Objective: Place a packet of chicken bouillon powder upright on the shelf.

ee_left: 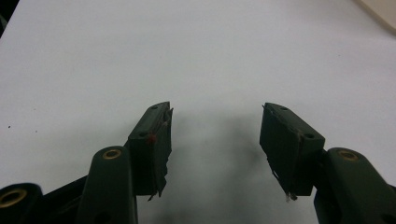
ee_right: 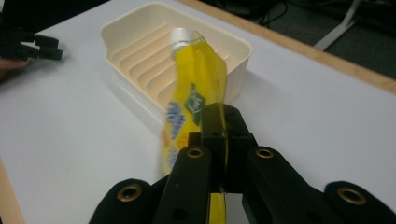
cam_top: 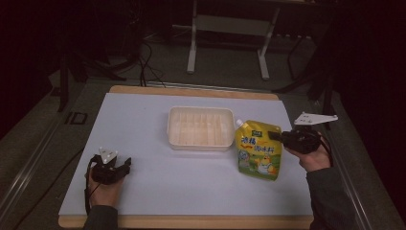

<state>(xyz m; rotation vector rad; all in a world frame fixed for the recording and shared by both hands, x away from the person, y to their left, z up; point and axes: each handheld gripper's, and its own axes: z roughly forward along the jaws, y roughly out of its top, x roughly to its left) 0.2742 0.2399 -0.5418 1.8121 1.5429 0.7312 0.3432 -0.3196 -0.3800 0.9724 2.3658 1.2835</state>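
Right gripper, high view: clenched on the upper right edge of the yellow spout pouch, on the right side of the white table. Pouch hangs or leans from that pinch with its white cap toward the tray; whether its bottom edge touches the table I cannot tell. Cream ribbed tray sits mid-table, just left of the pouch, nothing in it. Left gripper rests at the near left, well apart from both, in the person's left hand.

Left gripper view: jaws released, spread wide, nothing between the pads; bare white table beneath.

Right gripper view: right gripper has both jaws pressed together on a thin margin of the pouch, which runs away from the camera, cap over the tray's near rim. Tray lies just beyond, ribs visible. The left gripper's jaws show at the far left.

Risks, as judged: the grip is on a slick film edge, off the pouch's middle, so the weight of the contents may swing it and let the film slide out of the pads. A swinging lower corner could also catch the tray's rim and shove the light tray along the table, or land the pouch half over the wall.
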